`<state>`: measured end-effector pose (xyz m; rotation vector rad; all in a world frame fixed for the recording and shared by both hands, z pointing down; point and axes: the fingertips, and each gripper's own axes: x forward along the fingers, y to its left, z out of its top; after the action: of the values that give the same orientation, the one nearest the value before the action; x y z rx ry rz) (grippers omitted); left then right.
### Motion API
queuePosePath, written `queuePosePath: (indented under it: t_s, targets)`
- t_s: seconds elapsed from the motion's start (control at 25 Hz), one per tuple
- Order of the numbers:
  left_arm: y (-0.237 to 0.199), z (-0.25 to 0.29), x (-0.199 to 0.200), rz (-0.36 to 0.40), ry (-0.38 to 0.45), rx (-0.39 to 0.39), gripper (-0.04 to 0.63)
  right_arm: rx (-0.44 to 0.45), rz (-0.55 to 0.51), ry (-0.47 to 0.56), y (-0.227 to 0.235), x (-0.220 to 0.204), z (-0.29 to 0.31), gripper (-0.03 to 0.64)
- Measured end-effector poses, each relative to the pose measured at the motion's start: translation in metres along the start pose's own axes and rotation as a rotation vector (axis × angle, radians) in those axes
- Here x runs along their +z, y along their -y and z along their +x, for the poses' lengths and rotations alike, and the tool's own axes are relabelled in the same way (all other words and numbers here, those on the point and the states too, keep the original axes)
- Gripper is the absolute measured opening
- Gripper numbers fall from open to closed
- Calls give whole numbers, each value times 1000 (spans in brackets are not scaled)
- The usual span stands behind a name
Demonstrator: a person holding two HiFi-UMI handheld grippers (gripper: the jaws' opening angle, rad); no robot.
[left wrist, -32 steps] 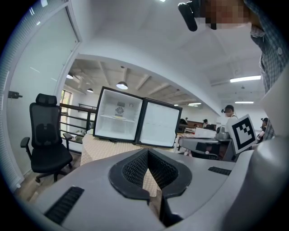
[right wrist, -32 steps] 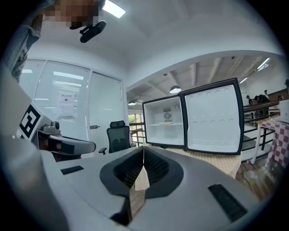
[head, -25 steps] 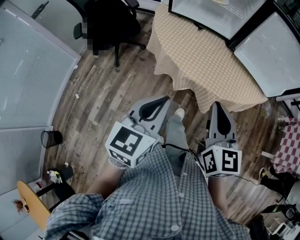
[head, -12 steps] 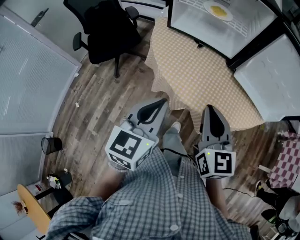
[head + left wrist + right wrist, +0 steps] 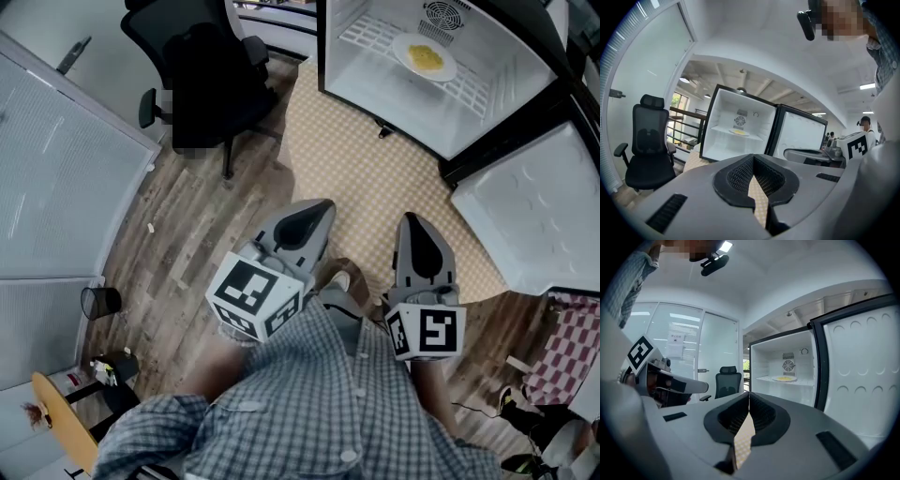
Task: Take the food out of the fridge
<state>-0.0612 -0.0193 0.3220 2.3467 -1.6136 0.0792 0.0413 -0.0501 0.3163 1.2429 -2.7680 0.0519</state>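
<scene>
A small white fridge [image 5: 370, 89] stands open on the far side of a table, its door [image 5: 530, 211] swung out to the right. On its wire shelf lies a white plate of yellow food [image 5: 425, 58], also visible as the plate [image 5: 739, 132] in the left gripper view and the plate [image 5: 784, 378] in the right gripper view. My left gripper [image 5: 323, 204] and right gripper [image 5: 410, 218] are held side by side over the table's near edge, well short of the fridge. Both are shut with nothing between the jaws.
The table wears a tan checked cloth [image 5: 375, 187]. A black office chair [image 5: 202, 84] stands at the left on the wood floor, beside a glass partition [image 5: 56, 169]. A small black bin [image 5: 98, 302] sits by the wall at lower left.
The view has shifted forward, so the open fridge and its plate now show fully. Both grippers stay shut and have come over the table's edge.
</scene>
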Motion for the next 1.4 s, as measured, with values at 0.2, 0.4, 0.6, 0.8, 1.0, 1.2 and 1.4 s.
queuePosePath:
  t_s: [0.2,0.4,0.6,0.8,1.0,1.2,1.4]
  targets:
    - [-4,34,20,-9,23,1,6,11,-8,11,28,8,24,11]
    - [-3,61,25,-52,11,-26,6,-4,21,-16,49,3,32,11]
    - [-4,85,31,-35,-11,-58,6,-34,41,-21,64,3,42,11]
    - [-11,110,41,-3,-19,-110,6,-76,51,-25,74,3,59,11]
    - [-31,143,52,7,-14,-123,6,-158,73,-26,85,6,74,11]
    - [-50,168,61,28,-29,-144,6,-233,81,-39,92,6,88,11]
    - [-64,188,63,-26,-41,-190,6,-288,91,-49,94,5,100,11]
